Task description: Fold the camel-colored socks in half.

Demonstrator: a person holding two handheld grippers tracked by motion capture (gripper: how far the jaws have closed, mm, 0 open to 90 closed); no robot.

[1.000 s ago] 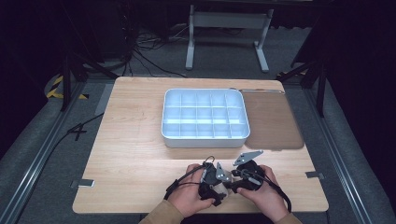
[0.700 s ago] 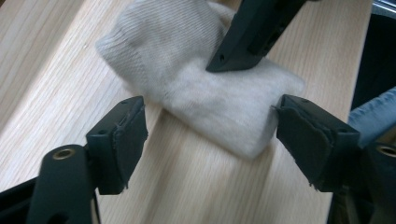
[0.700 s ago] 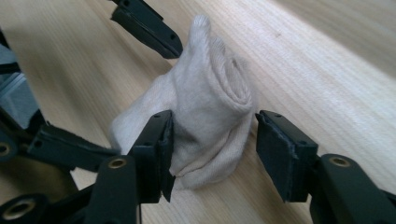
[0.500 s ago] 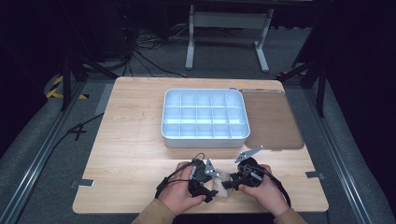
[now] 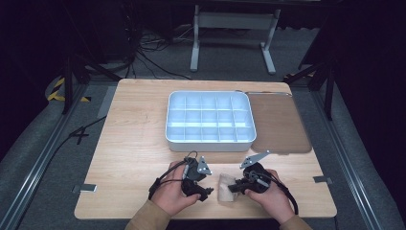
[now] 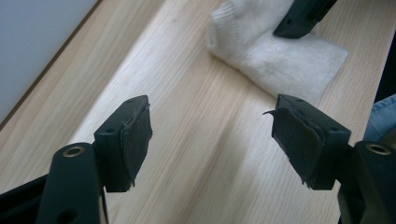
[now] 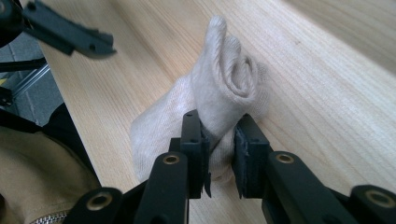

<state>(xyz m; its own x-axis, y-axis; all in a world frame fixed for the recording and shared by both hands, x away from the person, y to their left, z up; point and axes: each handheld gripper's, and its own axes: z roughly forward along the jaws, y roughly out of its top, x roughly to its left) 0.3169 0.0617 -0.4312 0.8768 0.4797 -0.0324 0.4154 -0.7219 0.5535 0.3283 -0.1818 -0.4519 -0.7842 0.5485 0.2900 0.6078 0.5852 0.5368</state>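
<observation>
Right tongs (image 7: 219, 154) pinching sock (image 7: 224, 88), wooden table (image 5: 134, 143)

A light wooden surface (image 5: 134, 143) was seen, on which a white compartmented tray (image 5: 209, 142) was set toward the far middle. A brown mat (image 5: 280, 124) was laid just beside the tray, and a pale rolled sock (image 5: 225, 187) was lying near the front edge.

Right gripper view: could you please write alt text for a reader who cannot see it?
The right gripper pinches a rolled beige sock lying on a light wooden table, its two black jaws having just been closing on the fabric. The left gripper shows at the upper left.
</observation>
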